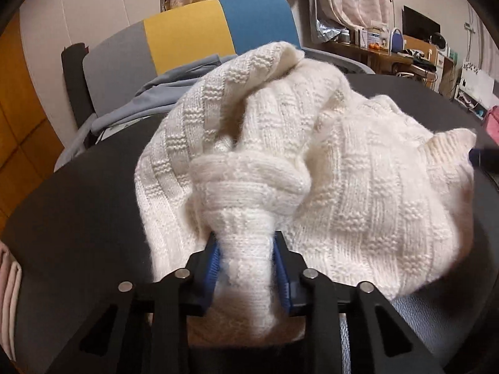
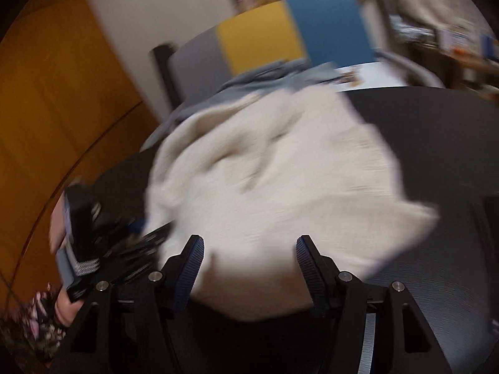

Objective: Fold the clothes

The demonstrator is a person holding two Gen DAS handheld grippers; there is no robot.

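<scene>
Left gripper (image 1: 248, 263) fingers clamped on white knit sweater (image 1: 343, 187), black table (image 1: 78, 218).

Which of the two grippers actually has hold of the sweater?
The left gripper: its blue pads pinch a bunch of the cream sweater. The right gripper stands open, gripping nothing.

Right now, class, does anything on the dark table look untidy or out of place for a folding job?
Yes. The cream knit sweater lies in a crumpled heap on the dark table, not spread flat. The left claw pinches a bunched cuff. A grey garment also lies unfolded behind it, by the chair.
</scene>
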